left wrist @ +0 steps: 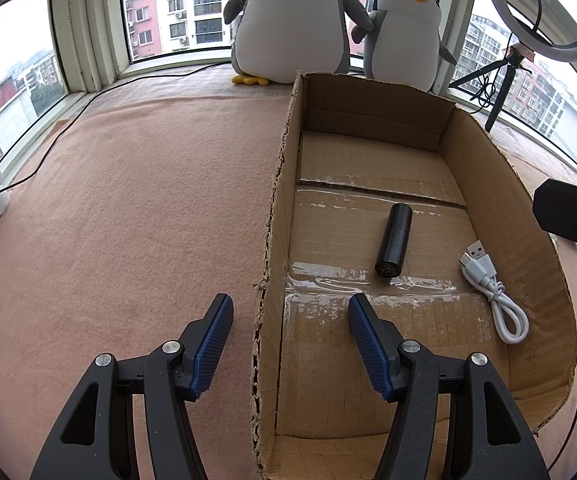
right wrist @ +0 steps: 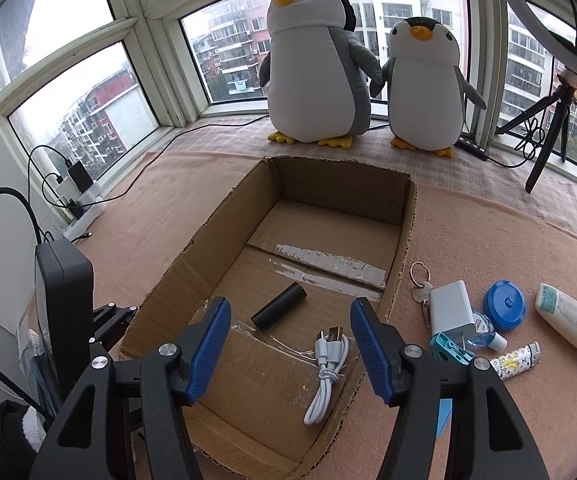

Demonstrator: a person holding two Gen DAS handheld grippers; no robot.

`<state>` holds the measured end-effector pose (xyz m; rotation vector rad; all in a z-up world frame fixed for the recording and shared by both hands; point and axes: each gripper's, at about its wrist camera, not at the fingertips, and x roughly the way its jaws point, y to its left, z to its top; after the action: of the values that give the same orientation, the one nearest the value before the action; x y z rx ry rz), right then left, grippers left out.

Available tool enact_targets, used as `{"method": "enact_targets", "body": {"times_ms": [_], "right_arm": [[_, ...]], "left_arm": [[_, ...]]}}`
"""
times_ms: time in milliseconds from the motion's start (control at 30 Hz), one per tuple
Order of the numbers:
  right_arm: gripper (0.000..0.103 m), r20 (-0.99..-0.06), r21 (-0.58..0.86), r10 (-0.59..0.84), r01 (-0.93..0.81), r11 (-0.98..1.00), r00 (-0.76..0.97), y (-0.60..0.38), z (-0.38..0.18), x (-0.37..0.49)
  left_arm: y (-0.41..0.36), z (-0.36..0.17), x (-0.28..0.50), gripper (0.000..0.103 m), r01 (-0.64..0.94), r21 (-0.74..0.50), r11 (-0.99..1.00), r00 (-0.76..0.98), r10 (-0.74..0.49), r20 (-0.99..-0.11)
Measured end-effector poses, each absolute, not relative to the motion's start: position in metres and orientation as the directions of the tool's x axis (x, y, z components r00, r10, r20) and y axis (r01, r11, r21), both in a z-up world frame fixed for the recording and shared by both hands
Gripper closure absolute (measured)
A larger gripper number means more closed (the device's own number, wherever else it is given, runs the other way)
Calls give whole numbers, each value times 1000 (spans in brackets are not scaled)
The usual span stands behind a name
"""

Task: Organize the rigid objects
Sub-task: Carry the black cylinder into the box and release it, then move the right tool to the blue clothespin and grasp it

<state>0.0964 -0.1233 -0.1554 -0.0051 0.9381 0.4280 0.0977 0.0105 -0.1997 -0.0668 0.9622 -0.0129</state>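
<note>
Blue ribbed pads, black frames: right gripper [right wrist: 290,336], jaws spread wide and holding nothing, poised over the near end of the cardboard box [right wrist: 402,216]. Left gripper [left wrist: 290,332], likewise spread and unloaded, straddling the box's torn left wall.

Inside the box, near end: white USB cable [right wrist: 326,376], loosely coiled, lying by the right wall. Just beyond it: black cylinder [right wrist: 279,306], on its side across a strip of clear tape. The far half of the box floor is bare.

Outside the box, on the pink felt-covered bench [right wrist: 488,232], just beside the right wall: cluster of unsorted items.
- Keys [right wrist: 420,292] on a ring, nearest the wall.
- White charger plug [right wrist: 450,308], touching a small clear bottle [right wrist: 484,334].
- Teal clip-like item [right wrist: 448,350], partly hidden behind the right finger; type unclear.
- Patterned lighter [right wrist: 516,362].
- Blue round case [right wrist: 503,305].
- White lotion bottle [right wrist: 570,320], furthest right, lying down.

Far edge, by the window: two penguin plush toys [right wrist: 316,68], a tripod [right wrist: 544,136]; not part of the sort.

Handling note (judgement): next pick probably comes from the right-hand cluster, by the right gripper. The charger plug suits a grip across its flat faces. Approach from above, so the pads clear the bottle touching it. Lift over the wall and release low in the bare far half.
</note>
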Motion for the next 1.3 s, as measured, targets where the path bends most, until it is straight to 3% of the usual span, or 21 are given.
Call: {"method": "enact_targets", "body": {"times_ms": [433, 900, 1300], "right_arm": [[44, -772, 178, 326, -305, 935, 546, -151, -147, 88], [44, -795, 182, 203, -94, 979, 571, -237, -158, 86], [45, -831, 106, 202, -208, 972, 519, -225, -184, 95]], "left_arm": [[10, -200, 98, 38, -18, -62, 998, 572, -41, -819], [10, -200, 98, 38, -18, -62, 998, 572, -40, -819], [10, -200, 98, 38, -18, -62, 998, 572, -40, -819]]}}
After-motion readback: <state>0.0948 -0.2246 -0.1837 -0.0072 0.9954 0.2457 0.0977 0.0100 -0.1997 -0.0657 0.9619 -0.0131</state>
